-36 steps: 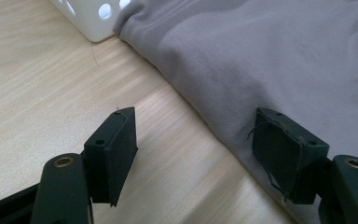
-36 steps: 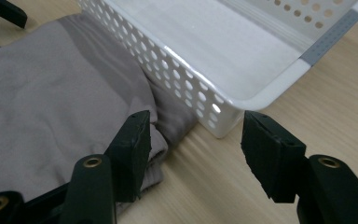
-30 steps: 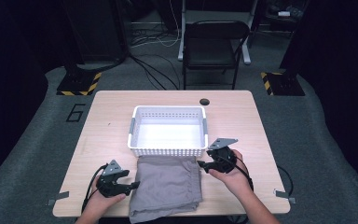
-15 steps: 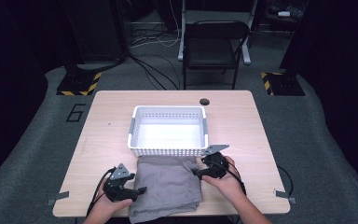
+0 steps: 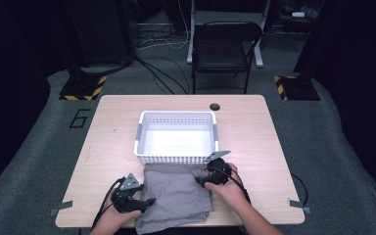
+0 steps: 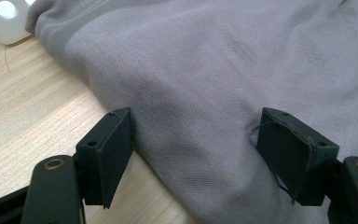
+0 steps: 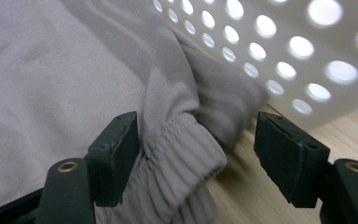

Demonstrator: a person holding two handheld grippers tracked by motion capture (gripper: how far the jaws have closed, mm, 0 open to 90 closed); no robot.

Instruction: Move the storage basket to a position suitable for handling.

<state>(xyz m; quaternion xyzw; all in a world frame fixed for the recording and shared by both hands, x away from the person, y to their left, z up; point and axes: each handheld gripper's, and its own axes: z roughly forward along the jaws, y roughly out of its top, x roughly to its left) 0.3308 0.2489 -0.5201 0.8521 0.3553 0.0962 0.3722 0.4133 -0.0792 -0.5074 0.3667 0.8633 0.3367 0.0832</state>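
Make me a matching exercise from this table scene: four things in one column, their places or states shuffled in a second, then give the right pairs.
Things:
1. grey garment
2. white basket
3. left gripper
4. right gripper

States:
A. jaws open around a ribbed cuff
B. stands empty, beyond the garment
C. lies folded at the table's near edge
D. jaws open astride a smooth fabric edge

Pairs: 1-C, 2-B, 3-D, 4-A

black folding chair (image 5: 226, 47), floor cables (image 5: 159, 73), striped stand bases (image 5: 83, 88)
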